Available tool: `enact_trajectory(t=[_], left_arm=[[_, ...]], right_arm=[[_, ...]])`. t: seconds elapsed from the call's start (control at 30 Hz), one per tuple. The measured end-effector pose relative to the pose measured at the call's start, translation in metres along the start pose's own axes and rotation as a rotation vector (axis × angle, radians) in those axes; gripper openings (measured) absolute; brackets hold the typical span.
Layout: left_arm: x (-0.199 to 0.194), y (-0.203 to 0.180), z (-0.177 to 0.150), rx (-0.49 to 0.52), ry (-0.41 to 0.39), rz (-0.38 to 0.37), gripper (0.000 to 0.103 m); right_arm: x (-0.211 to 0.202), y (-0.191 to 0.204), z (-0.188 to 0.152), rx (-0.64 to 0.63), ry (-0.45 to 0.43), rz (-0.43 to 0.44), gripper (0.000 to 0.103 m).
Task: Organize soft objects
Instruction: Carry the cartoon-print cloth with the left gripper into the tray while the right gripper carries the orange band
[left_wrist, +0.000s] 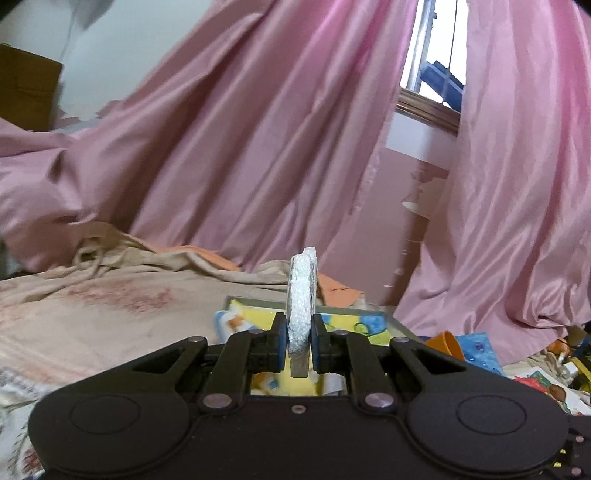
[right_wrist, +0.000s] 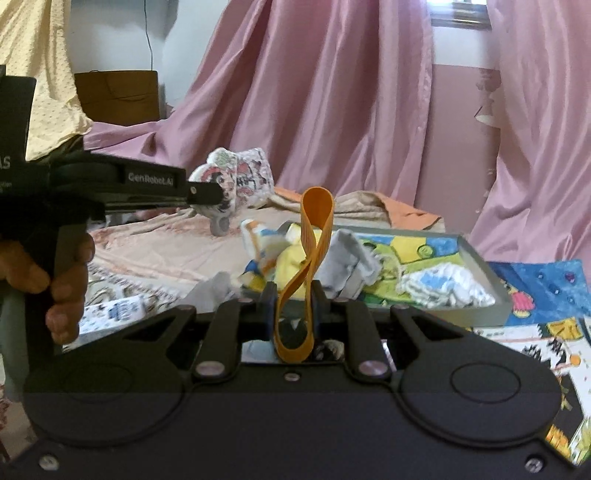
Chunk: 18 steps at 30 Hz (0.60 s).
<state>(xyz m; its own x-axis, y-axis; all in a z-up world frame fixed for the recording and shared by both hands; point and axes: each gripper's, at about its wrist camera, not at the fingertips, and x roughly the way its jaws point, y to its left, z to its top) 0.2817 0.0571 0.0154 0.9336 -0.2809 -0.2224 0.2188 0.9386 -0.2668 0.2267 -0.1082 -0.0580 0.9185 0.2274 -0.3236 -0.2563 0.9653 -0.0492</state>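
Note:
My left gripper (left_wrist: 299, 341) is shut on a flat white soft toy (left_wrist: 301, 299), seen edge-on and held upright above the bed. In the right wrist view the same gripper (right_wrist: 218, 195) holds that printed cartoon toy (right_wrist: 240, 177) at the left, above the bedsheet. My right gripper (right_wrist: 291, 304) is shut on an orange rubber band loop (right_wrist: 312, 236), which stands up twisted between the pads. Behind it a grey tray (right_wrist: 484, 273) holds several soft items, among them a yellow one (right_wrist: 291, 258) and a white and blue one (right_wrist: 439, 284).
A beige sheet (left_wrist: 110, 306) covers the bed. Pink curtains (left_wrist: 258, 129) hang behind. An orange cup (left_wrist: 448, 343) and colourful picture sheets (right_wrist: 535, 295) lie right of the tray. A brown box (right_wrist: 118, 96) stands at the back left.

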Motion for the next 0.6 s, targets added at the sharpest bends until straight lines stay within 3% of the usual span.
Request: enact_trajectory(t=[0.3, 0.6], left_arm=[[0.062, 0.026, 0.003, -0.082, 0.091, -0.104, 0.013], [0.112, 0.061, -0.010, -0.229, 0.219, -0.134, 0.013]], right_arm=[[0.076, -0.017, 0.044, -0.026, 0.055, -0.019, 0.012], [0.156, -0.024, 0.074, 0.004, 0.151, -0.023, 0.011]])
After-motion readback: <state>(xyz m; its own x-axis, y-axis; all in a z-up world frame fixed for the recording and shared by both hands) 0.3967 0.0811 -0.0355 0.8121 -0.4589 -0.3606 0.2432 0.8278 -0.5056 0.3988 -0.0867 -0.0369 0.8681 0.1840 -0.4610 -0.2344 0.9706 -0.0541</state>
